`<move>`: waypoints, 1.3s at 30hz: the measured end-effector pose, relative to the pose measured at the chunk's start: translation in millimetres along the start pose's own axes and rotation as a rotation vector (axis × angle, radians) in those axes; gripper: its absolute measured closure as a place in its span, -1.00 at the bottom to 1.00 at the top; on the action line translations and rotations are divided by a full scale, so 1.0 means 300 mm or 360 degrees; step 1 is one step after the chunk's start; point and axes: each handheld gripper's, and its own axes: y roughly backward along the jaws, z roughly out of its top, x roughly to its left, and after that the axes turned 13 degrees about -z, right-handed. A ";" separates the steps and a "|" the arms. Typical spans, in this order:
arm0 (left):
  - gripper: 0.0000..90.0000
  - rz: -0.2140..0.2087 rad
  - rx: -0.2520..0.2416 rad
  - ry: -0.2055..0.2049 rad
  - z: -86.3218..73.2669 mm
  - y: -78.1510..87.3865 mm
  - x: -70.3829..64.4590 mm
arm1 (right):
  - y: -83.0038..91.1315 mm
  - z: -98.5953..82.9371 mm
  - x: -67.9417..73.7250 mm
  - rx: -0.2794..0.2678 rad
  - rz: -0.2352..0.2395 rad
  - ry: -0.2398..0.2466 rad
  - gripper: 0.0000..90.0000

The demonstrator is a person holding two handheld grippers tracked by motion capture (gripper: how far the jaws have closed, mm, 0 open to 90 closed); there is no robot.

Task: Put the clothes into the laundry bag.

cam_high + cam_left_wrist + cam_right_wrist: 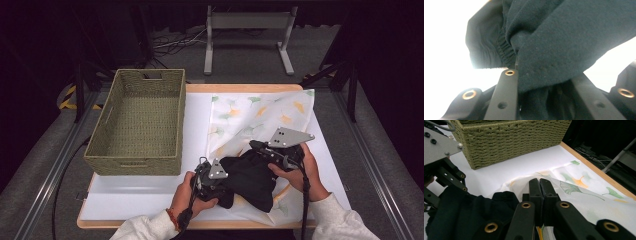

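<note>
Black garment [250, 177] on the bench [135, 195], right of the basket [137, 122]: left tongs [220, 187] clamp its near-left edge; right tongs [255, 146], closed empty, rest at its far edge.

Table light: white rectangular tabletop [150, 192] bright, dark surroundings.
Glare: left gripper view's background blown out white.
Focus: dark soft fabric garment [564, 40] close and slightly soft; the high view is grainy.
</note>
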 end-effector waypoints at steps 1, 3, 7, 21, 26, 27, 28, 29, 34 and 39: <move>0.69 -0.0005 -0.0012 -0.0005 0.009 -0.002 0.000 | 0.003 0.004 0.002 -0.0003 0.0000 -0.0001 0.98; 0.70 0.0004 -0.0043 -0.0023 0.029 -0.011 -0.005 | 0.007 0.009 0.002 -0.0011 -0.0002 0.0006 0.98; 0.70 0.0031 -0.0091 -0.0118 0.084 -0.020 -0.051 | 0.008 0.016 0.003 -0.0004 -0.0005 0.0007 0.98; 0.71 0.0162 -0.0171 -0.0042 0.184 -0.139 -0.003 | 0.024 0.024 0.009 -0.0026 0.0003 0.0008 0.98; 0.70 0.0194 -0.0192 -0.0034 0.211 -0.163 0.008 | 0.024 0.020 0.010 -0.0024 0.0007 0.0001 0.98; 0.70 0.0173 -0.0196 -0.0026 0.210 -0.168 0.014 | 0.024 0.018 0.009 -0.0018 0.0004 -0.0006 0.98; 0.69 0.0142 -0.0202 -0.0021 0.207 -0.170 0.020 | 0.023 0.015 0.007 -0.0017 -0.0002 -0.0008 0.98; 0.66 0.0113 -0.0219 -0.0017 0.201 -0.169 0.024 | 0.023 0.011 0.004 -0.0013 -0.0006 -0.0014 0.98; 0.37 0.0013 -0.0262 -0.0037 0.175 -0.143 0.011 | 0.020 -0.012 -0.014 0.0014 -0.0029 -0.0036 0.98; 0.00 -0.0068 -0.0304 -0.0074 0.166 -0.100 -0.016 | 0.019 -0.028 -0.024 0.0028 -0.0039 -0.0058 0.98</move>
